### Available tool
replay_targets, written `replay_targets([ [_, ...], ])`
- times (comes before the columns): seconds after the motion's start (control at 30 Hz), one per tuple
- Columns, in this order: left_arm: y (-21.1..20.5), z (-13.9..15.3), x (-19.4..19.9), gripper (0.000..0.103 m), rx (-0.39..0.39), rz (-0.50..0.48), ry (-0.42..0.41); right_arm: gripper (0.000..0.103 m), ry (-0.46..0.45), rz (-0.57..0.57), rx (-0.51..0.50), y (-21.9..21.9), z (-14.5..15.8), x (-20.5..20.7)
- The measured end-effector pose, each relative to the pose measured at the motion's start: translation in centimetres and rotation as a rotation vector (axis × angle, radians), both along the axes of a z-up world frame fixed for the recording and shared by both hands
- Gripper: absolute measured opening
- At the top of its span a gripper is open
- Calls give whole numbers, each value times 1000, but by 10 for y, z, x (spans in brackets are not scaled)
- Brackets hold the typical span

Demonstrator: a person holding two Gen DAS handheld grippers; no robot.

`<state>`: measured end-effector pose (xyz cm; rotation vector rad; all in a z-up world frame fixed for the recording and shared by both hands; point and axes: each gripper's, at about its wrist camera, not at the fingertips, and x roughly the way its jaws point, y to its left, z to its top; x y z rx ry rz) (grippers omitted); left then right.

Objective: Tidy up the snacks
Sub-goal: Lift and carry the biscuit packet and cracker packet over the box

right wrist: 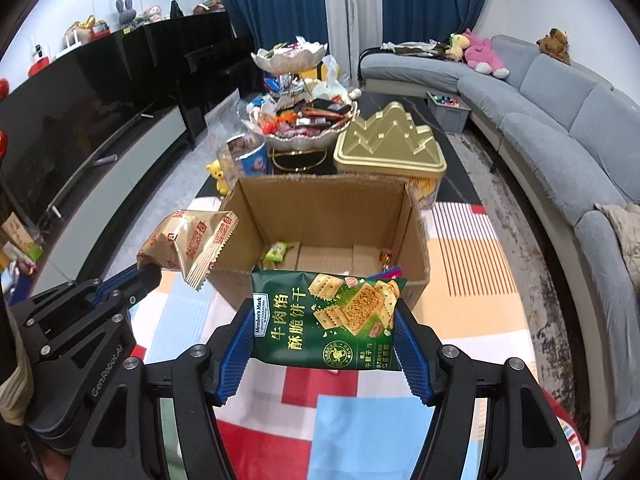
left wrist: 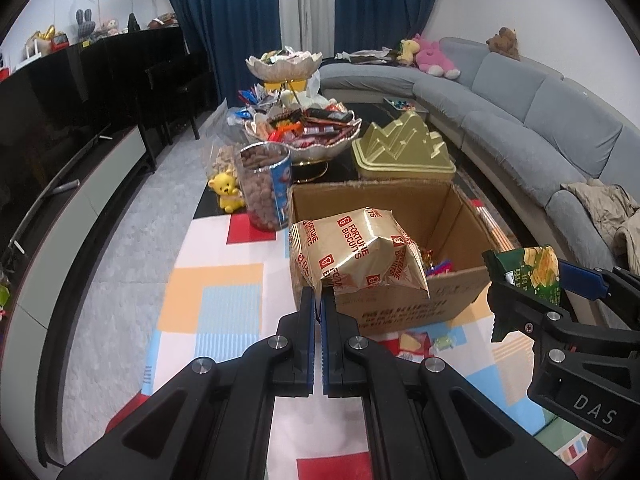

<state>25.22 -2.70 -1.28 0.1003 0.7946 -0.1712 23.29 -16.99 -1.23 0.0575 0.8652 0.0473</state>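
Observation:
My left gripper (left wrist: 320,300) is shut on the edge of a gold Fortune Biscuits packet (left wrist: 356,256) and holds it above the near left corner of an open cardboard box (left wrist: 400,312). The packet (right wrist: 188,244) and left gripper (right wrist: 146,274) also show in the right wrist view, left of the box (right wrist: 320,204). My right gripper (right wrist: 324,332) is shut across a green cracker packet (right wrist: 326,320), held just before the box's near wall; it shows in the left wrist view (left wrist: 524,276) too. A few small candies (right wrist: 276,254) lie in the box.
Beyond the box stand a gold mountain-shaped tin (right wrist: 390,148), a tiered snack bowl stand (right wrist: 308,120), a jar of nuts (left wrist: 266,188) and a yellow bear toy (left wrist: 228,192). A grey sofa (right wrist: 560,128) curves along the right; a black TV cabinet (right wrist: 100,120) runs along the left.

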Motion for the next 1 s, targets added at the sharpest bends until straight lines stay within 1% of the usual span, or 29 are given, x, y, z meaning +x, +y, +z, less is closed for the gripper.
replay_targets([
  [0.13, -4, 7, 8, 4, 2, -2, -14, 66, -25, -6, -4, -5, 10, 7],
  [0.43, -11, 17, 26, 4, 3, -2, -33, 66, -62, -13, -10, -10, 23, 19],
  [0.67, -14, 17, 37, 4, 0, -1, -30, 66, -71, -18, -12, -16, 26, 32],
  [1.0, -22, 10, 66, 4, 3, 2, -14, 66, -72, -18, -14, -19, 25, 50],
])
